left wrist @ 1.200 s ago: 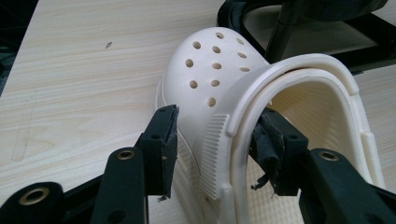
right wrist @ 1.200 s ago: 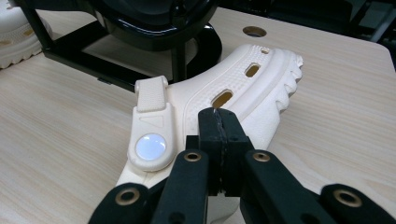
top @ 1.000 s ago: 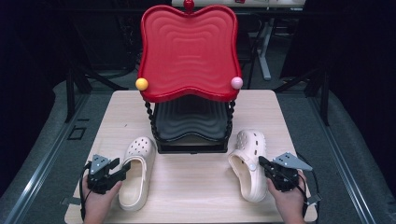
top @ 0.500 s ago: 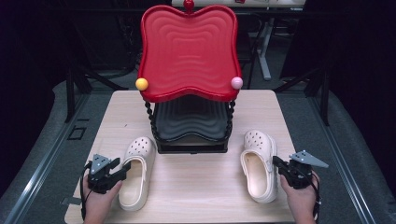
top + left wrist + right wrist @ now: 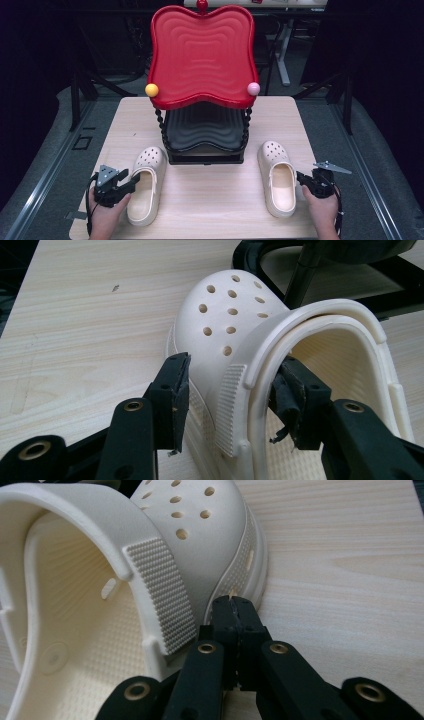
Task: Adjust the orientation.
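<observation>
Two cream clogs with holes lie on the wooden table (image 5: 210, 205), toes pointing away. My left gripper (image 5: 133, 181) straddles the side wall of the left clog (image 5: 146, 187). Seen from the left gripper view, one pad sits outside and one inside the left clog (image 5: 235, 325), both touching it, with my left gripper (image 5: 232, 390) shut on that wall. The right clog (image 5: 276, 177) lies flat and straight. My right gripper (image 5: 301, 179) is beside its outer edge. In the right gripper view my right gripper (image 5: 234, 607) is shut and empty, tips at the sole rim of the right clog (image 5: 165, 555).
A two-tier rack stands at the table's back centre: a red wavy tray (image 5: 200, 50) on top and a black tray (image 5: 205, 132) below, with a yellow ball (image 5: 151, 90) and a pink ball (image 5: 253, 89) on its posts. Dark floor surrounds the table.
The right clog went from angled to straight and shifted right. My right gripper moved right and now sits off the clog's outer side. The left gripper and left clog stayed put.
</observation>
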{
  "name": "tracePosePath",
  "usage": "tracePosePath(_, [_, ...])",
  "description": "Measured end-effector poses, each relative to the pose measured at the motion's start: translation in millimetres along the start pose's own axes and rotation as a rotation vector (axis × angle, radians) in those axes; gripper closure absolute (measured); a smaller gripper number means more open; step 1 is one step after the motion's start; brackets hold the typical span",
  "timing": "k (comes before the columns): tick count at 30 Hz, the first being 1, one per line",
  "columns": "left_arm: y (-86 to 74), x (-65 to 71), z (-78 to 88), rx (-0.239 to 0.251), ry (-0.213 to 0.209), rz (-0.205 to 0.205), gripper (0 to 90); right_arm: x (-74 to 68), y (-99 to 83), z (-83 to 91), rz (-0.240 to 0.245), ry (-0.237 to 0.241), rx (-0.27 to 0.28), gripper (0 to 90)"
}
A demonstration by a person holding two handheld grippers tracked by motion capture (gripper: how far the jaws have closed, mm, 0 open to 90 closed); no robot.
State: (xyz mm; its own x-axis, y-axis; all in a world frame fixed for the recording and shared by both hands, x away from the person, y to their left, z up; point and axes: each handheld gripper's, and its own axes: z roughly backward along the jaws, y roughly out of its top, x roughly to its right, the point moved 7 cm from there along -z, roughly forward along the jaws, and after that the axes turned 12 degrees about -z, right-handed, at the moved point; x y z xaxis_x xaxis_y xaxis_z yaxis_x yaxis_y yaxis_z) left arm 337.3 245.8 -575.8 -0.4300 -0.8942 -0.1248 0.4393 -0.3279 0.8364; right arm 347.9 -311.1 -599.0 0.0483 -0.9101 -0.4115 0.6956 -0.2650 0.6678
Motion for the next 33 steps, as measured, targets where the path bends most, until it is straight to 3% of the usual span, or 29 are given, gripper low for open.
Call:
tracePosePath(1, [0.0, -0.1, 0.4, -0.001, 0.000, -0.002, 51.1, 0.7, 1.0, 1.6, 0.008, -0.022, 0.012, 90.0])
tracePosePath(2, [0.0, -0.1, 1.2, -0.001, 0.001, -0.004, 51.1, 0.6, 7.3, 10.5, 0.029, -0.059, 0.063, 90.0])
tracePosePath(3, [0.0, -0.1, 1.2, -0.001, 0.001, -0.004, 51.1, 0.6, 7.3, 10.5, 0.029, -0.059, 0.063, 90.0])
tracePosePath(4, [-0.1, -0.1, 1.5, 0.000, 0.001, -0.003, 51.1, -1.7, 11.6, 17.0, 0.032, -0.062, 0.103, 89.9])
tracePosePath(7, [-0.2, -0.3, 1.3, 0.000, 0.001, 0.000, 50.9, -13.9, 20.4, 35.7, 0.064, -0.031, 0.200, 89.9])
tracePosePath(9, [-0.1, -0.2, 1.1, 0.000, 0.001, -0.001, 50.9, -28.7, 22.4, 44.8, 0.111, 0.000, 0.251, 89.9])
tracePosePath(11, [0.0, -0.1, 1.2, 0.000, 0.001, -0.002, 50.9, -32.6, 22.3, 45.2, 0.126, 0.008, 0.255, 89.9])
tracePosePath(15, [0.0, -0.1, 1.1, -0.001, 0.001, -0.002, 50.9, -37.4, 18.0, 33.6, 0.155, 0.003, 0.208, 89.9])
tracePosePath(27, [-0.1, 0.0, 1.2, 0.000, -0.001, -0.002, 50.8, -34.5, 17.7, 28.8, 0.137, -0.001, 0.200, 88.1])
tracePosePath(28, [0.0, 0.1, 1.2, 0.000, 0.000, -0.002, 50.8, -34.7, 17.6, 30.8, 0.159, -0.022, 0.209, 82.7])
tracePosePath(33, [0.5, 0.5, 2.7, 0.002, -0.001, -0.001, 50.9, -40.7, 15.8, 35.8, 0.223, -0.058, 0.231, 75.0])
